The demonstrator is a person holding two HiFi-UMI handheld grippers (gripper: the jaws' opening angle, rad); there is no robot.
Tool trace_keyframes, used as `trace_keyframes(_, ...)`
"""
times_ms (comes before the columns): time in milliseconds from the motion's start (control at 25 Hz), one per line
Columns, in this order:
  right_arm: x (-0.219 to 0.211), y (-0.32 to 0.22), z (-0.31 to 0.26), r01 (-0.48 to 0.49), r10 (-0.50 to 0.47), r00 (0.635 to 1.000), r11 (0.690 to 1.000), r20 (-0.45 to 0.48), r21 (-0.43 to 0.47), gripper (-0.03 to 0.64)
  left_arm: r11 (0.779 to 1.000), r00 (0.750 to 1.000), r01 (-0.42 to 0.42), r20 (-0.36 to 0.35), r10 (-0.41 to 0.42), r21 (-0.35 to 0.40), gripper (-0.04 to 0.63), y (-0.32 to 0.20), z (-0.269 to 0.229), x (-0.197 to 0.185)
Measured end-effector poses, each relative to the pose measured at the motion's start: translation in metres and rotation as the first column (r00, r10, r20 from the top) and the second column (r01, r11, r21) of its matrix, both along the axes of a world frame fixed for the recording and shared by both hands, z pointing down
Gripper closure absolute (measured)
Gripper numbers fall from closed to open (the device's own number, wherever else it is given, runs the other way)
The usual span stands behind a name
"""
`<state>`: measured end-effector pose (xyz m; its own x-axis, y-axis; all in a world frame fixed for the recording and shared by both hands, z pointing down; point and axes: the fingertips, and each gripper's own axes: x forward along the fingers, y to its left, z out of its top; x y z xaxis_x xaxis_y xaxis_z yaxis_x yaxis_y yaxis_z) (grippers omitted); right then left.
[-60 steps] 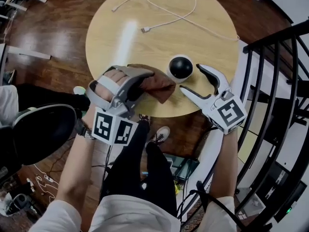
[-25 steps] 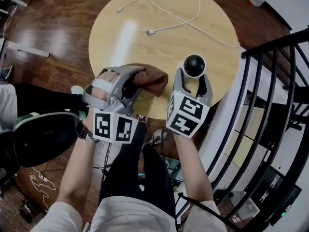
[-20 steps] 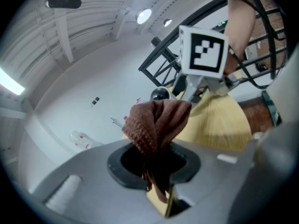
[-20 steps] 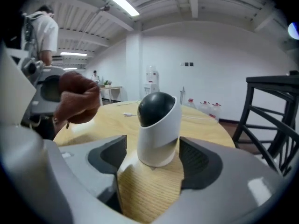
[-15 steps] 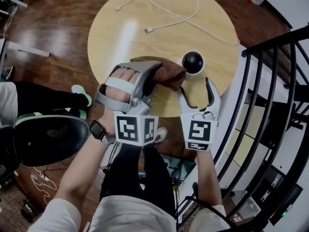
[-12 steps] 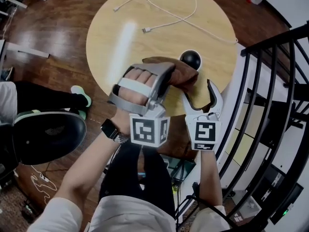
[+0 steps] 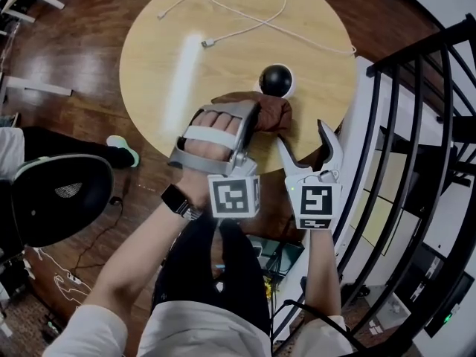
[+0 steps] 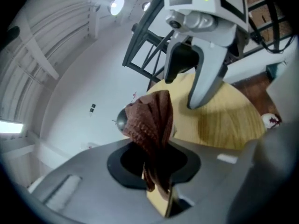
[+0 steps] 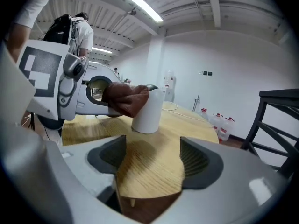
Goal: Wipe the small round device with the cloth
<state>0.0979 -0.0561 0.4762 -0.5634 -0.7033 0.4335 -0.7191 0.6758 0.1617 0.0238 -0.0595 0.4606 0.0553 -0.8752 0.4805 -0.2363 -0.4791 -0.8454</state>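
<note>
Bringing brown cloth [image 7: 274, 116], pinched tight in the left tool [image 7: 253, 116], against the small round device [image 7: 276, 80], upright near the tabletop [image 7: 163, 58] edge, long axis vertical, dark dome up. Gripping nothing with the right tool [image 7: 301, 141], jaws just spread wide, short of the device. Risks tipping the unbraced device with a hard sideways wipe.

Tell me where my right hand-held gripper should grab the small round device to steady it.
Grip the small round device low on its white upright body, coming level from the near edge of the table, where the right hand-held gripper, its jaws just opened and empty, faces it. The straight sides should fit between the jaws; the cloth sits against its upper left.
</note>
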Motion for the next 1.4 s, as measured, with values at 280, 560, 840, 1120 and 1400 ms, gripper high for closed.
trace_keyframes(280, -0.001, 0.0, 0.006, 0.016, -0.016, 1.0, 1.0, -0.004, -0.014, 0.262, 0.988, 0.998, -0.063, 0.019, 0.066, -0.143, 0.518, 0.012, 0.034, 0.014)
trace_keyframes(560, 0.004, 0.003, 0.004, 0.028, -0.028, 0.999, 0.999, 0.017, -0.018, 0.262, 0.997, 0.997, -0.073, -0.003, 0.073, 0.031, 0.518, 0.014, -0.028, 0.026)
trace_keyframes(840, 0.007, 0.002, 0.008, 0.012, -0.011, 0.999, 0.999, 0.034, -0.032, 0.262, 0.997, 0.997, -0.073, -0.037, 0.074, 0.032, 0.518, 0.0, -0.02, 0.039)
trace_keyframes(1120, 0.007, 0.003, 0.009, 0.028, -0.026, 0.998, 0.999, 0.05, -0.032, 0.262, 0.993, 0.998, -0.067, -0.014, 0.066, -0.095, 0.518, 0.003, 0.023, 0.034)
trace_keyframes(1400, 0.014, 0.005, 0.007, 0.024, -0.023, 0.998, 0.999, 0.057, -0.027, 0.262, 0.974, 0.996, -0.072, 0.027, 0.079, -0.216, 0.523, 0.008, 0.04, 0.033)
